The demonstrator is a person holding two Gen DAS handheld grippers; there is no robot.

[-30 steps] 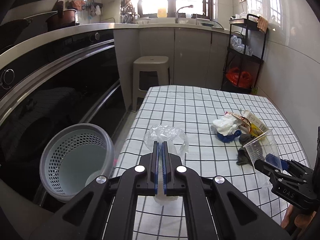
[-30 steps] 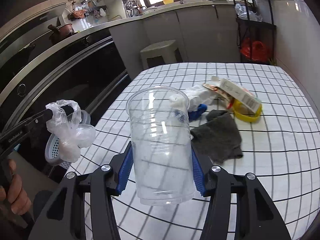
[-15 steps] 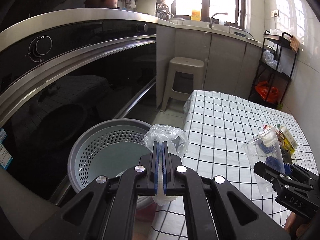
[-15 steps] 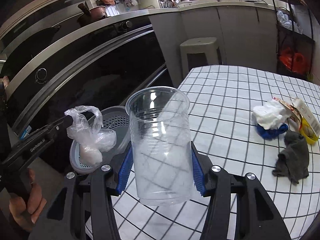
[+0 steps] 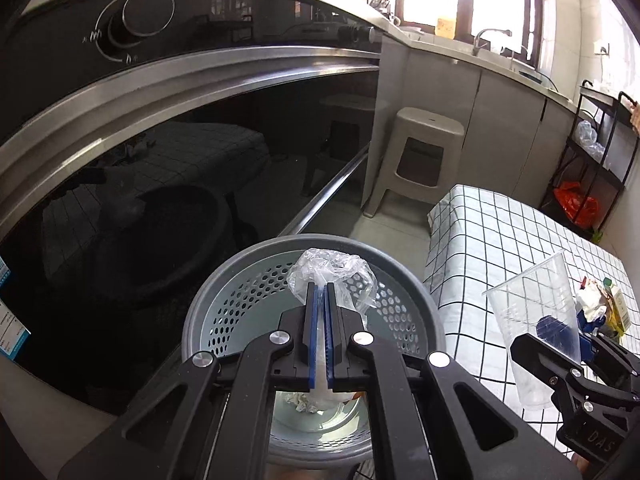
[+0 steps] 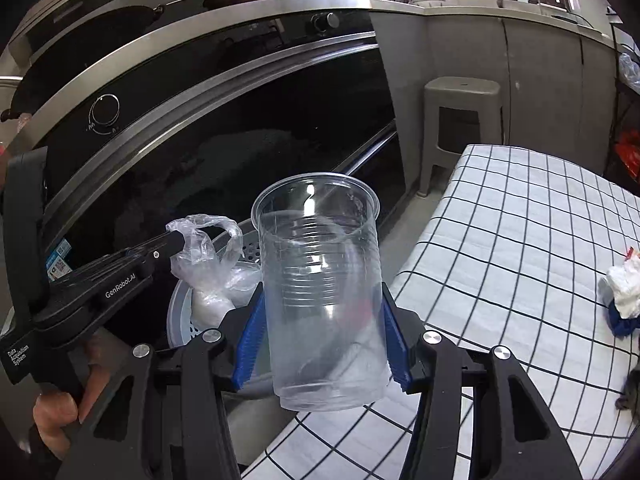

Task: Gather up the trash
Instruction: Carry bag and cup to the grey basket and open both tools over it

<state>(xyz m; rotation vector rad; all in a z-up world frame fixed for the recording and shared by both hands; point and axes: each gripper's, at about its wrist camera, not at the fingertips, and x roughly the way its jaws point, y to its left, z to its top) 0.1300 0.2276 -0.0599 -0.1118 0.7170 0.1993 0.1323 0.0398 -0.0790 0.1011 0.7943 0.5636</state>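
Observation:
My left gripper is shut on a crumpled clear plastic bag and holds it right above the open grey perforated bin, which has some scraps at its bottom. The bag and the left gripper also show in the right wrist view, over the bin. My right gripper is shut on an upright clear plastic cup, held at the table's left edge beside the bin. The cup also shows in the left wrist view.
The checked tablecloth carries a white tissue wad on something blue and a dark cloth at the far right edge. A black oven front stands behind the bin. A beige stool and a black rack stand further back.
Both grippers have moved left from over the table toward the bin. The bag now hangs directly over the bin's opening, and the cup has come to the table's left edge.

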